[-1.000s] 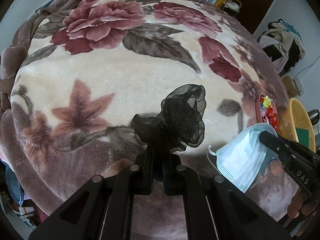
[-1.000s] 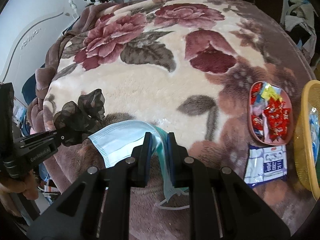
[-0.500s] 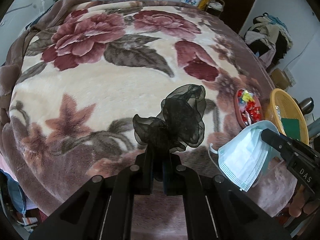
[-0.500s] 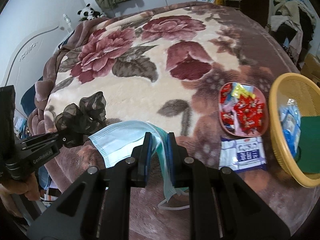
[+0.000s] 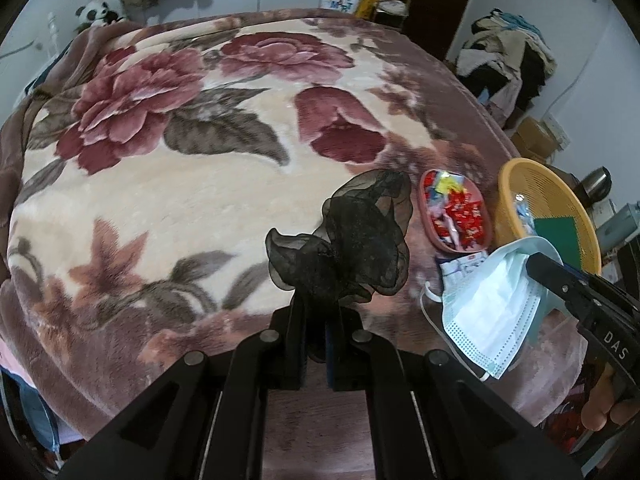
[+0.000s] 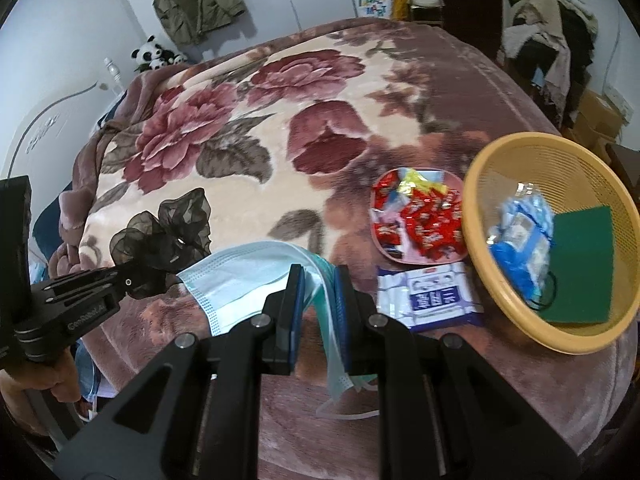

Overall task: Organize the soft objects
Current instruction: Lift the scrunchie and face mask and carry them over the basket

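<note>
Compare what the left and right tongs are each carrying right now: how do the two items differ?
The left tongs hold a black sheer scrunchie, ruffled and bunched; the right tongs hold a pale blue face mask, flat and pleated. The scrunchie is see-through; the mask is opaque. The mask trails white ear loops; the scrunchie has none. Both are soft, pinched at one edge and off the blanket.

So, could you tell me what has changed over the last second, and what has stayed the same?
Both grippers have carried their loads toward the yellow basket, which now shows whole in the right wrist view. Unchanged: the left gripper stays shut on the black organza scrunchie, the right gripper on the blue face mask. Nothing was released; the candy tray and wipes pack lie where they were.
</note>
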`<state>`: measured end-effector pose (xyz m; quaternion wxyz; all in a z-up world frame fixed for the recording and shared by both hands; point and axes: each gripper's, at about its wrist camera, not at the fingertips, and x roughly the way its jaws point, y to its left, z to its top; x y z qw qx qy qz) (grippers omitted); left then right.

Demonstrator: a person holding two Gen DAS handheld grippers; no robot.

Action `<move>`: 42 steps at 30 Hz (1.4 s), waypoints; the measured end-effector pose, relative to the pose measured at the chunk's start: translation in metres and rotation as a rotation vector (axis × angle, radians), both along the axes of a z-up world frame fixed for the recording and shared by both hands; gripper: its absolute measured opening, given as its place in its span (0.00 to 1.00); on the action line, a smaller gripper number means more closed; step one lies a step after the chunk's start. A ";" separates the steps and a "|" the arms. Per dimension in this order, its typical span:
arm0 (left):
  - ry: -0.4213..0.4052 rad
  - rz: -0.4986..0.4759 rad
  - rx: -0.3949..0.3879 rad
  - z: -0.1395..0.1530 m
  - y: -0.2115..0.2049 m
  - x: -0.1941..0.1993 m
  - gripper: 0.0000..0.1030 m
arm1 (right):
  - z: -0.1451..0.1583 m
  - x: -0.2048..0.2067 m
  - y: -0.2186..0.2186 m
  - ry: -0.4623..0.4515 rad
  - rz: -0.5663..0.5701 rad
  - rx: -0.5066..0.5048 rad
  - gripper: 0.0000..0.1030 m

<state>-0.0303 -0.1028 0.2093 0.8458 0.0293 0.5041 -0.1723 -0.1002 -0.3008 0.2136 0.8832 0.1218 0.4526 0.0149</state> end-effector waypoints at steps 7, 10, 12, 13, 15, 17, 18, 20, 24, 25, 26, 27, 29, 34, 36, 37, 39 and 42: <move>-0.014 -0.064 0.003 0.008 -0.040 -0.006 0.04 | 0.008 -0.013 -0.033 -0.021 -0.061 0.001 0.15; -0.018 -0.088 0.005 0.011 -0.056 -0.008 0.04 | 0.012 -0.018 -0.049 -0.030 -0.087 0.004 0.15; -0.022 -0.107 0.006 0.013 -0.067 -0.010 0.04 | 0.013 -0.021 -0.059 -0.035 -0.102 0.006 0.15; -0.022 -0.116 0.005 0.014 -0.074 -0.011 0.04 | 0.014 -0.022 -0.065 -0.038 -0.113 0.008 0.15; -0.024 -0.135 0.003 0.017 -0.087 -0.012 0.04 | 0.015 -0.026 -0.075 -0.043 -0.133 0.013 0.15; -0.028 -0.156 0.005 0.019 -0.102 -0.013 0.04 | 0.017 -0.029 -0.087 -0.048 -0.151 0.016 0.15; -0.029 -0.168 0.003 0.021 -0.111 -0.014 0.04 | 0.018 -0.031 -0.094 -0.050 -0.164 0.018 0.15; -0.030 -0.186 0.001 0.023 -0.125 -0.015 0.04 | 0.019 -0.034 -0.105 -0.054 -0.181 0.020 0.15; -0.029 -0.229 -0.008 0.027 -0.157 -0.017 0.04 | 0.024 -0.041 -0.131 -0.064 -0.219 0.020 0.15; -0.027 -0.235 -0.009 0.027 -0.163 -0.017 0.04 | 0.025 -0.042 -0.137 -0.066 -0.229 0.019 0.15; -0.026 -0.248 -0.011 0.028 -0.173 -0.018 0.04 | 0.027 -0.044 -0.145 -0.069 -0.241 0.020 0.15; -0.025 -0.255 -0.012 0.028 -0.178 -0.018 0.04 | 0.028 -0.046 -0.154 -0.072 -0.256 0.020 0.15; -0.019 -0.275 -0.021 0.029 -0.194 -0.018 0.04 | 0.030 -0.049 -0.167 -0.077 -0.281 0.021 0.15; 0.001 -0.322 -0.055 0.030 -0.231 -0.018 0.04 | 0.032 -0.055 -0.203 -0.083 -0.355 0.031 0.15; 0.010 -0.347 -0.069 0.029 -0.250 -0.018 0.04 | 0.033 -0.056 -0.213 -0.086 -0.376 0.037 0.15; 0.013 -0.354 -0.071 0.029 -0.255 -0.018 0.04 | 0.033 -0.056 -0.218 -0.087 -0.387 0.037 0.15; 0.016 -0.375 -0.074 0.028 -0.271 -0.020 0.04 | 0.033 -0.055 -0.224 -0.088 -0.400 0.039 0.15; 0.023 -0.399 -0.078 0.026 -0.291 -0.020 0.04 | 0.032 -0.055 -0.237 -0.089 -0.423 0.039 0.15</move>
